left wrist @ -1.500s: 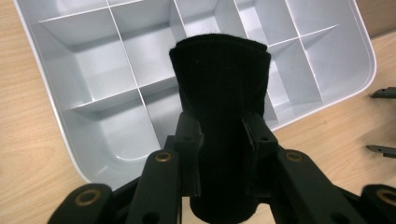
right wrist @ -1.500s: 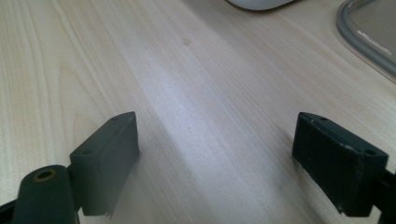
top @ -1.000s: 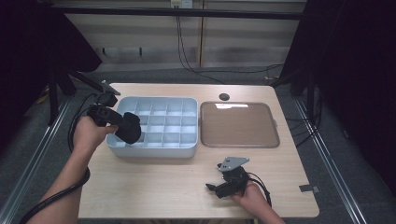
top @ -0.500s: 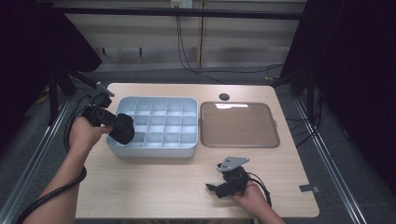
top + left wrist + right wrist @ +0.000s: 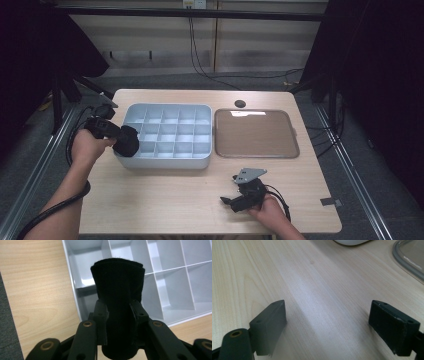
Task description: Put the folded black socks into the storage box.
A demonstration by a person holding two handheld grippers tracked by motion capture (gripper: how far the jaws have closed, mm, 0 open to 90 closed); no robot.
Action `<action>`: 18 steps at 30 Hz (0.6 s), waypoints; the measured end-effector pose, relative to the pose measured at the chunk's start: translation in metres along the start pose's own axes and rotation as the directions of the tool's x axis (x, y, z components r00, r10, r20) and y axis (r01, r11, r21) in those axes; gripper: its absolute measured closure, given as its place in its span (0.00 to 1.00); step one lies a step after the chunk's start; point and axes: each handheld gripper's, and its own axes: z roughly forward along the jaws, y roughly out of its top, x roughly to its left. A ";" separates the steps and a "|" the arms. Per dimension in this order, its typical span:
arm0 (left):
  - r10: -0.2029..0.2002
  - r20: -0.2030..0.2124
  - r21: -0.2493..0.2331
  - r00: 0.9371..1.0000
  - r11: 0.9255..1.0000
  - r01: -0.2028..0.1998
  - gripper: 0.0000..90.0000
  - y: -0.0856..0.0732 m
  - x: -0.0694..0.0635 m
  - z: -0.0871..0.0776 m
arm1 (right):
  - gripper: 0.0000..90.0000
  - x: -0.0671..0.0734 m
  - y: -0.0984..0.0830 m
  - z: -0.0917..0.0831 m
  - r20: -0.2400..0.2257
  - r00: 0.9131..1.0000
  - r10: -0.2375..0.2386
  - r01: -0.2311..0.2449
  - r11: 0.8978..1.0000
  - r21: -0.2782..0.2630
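High view: wooden table carries a grey compartment tray at centre-left w/ a clear lid lying flat just right of it, near-touching. Small dark round spot sits on the table beyond the lid. Left gripper is at the tray's near-left corner — jaws clamped on a black fabric roll, which hangs over the corner compartment, upright betw. the pads. Right gripper rests low on the table's near edge, right of centre, well apart from the tray — jaws spread wide, nothing betw. them, bare wood under the pads.
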 end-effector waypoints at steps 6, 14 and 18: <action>-0.003 -0.031 0.021 1.000 1.000 0.004 0.79 -0.001 0.002 0.006 | 0.16 0.000 0.000 0.000 -0.001 1.000 0.001 -0.001 1.000 0.000; -0.005 -0.064 0.039 0.998 0.999 0.008 0.79 -0.002 0.003 0.012 | 0.16 0.000 0.000 0.000 0.000 1.000 0.000 0.000 1.000 0.000; -0.004 -0.083 0.047 0.997 0.999 0.008 0.79 -0.002 0.002 0.015 | 0.16 0.000 0.000 0.000 -0.002 1.000 0.001 -0.001 1.000 0.001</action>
